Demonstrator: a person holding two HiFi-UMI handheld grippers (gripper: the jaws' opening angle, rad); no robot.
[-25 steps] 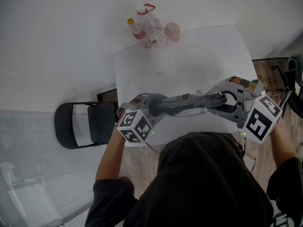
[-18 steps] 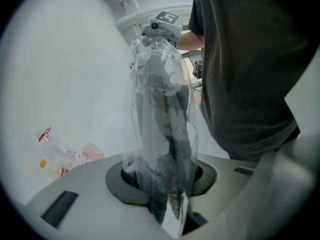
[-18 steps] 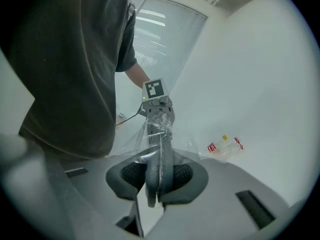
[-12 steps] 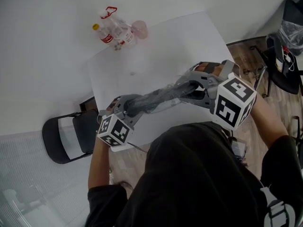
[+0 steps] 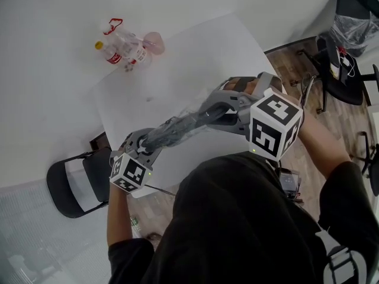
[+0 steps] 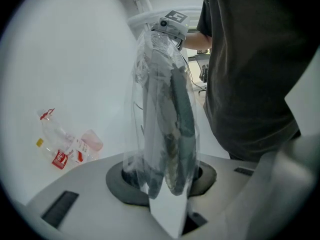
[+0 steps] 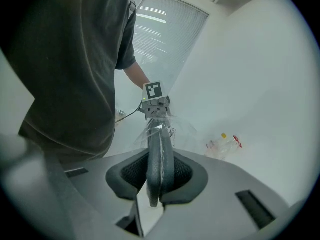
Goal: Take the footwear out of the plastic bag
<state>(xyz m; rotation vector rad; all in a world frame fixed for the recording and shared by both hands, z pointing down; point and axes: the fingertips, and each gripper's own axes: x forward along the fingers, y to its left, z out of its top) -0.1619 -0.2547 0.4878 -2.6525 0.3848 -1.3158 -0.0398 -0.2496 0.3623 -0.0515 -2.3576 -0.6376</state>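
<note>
Clear plastic is stretched between the two tongs: the plastic bag (image 5: 174,129) is held in the air above the white bench (image 5: 201,58), with the dark grey footwear (image 5: 198,118) lying lengthwise inside it. The left tongs (image 6: 162,186) are closed to a narrow gap on the bottom end of the bag, so that the bag is anchored and cannot follow a pull. The right tongs (image 7: 155,176) have just been closing and are now pressed on the end of the footwear at the bag's mouth; the dark sole is seen edge-on between the pads. The two tongs are kept opposite each other in one line, probably so that the footwear can be drawn straight out without the film being crumpled. The task is judged to be only begun, as most of the footwear is wrapped. It cannot be told whether the far ends of the footwear are pinched together with the film by the left tongs; if so, the pull would be resisted.
</note>
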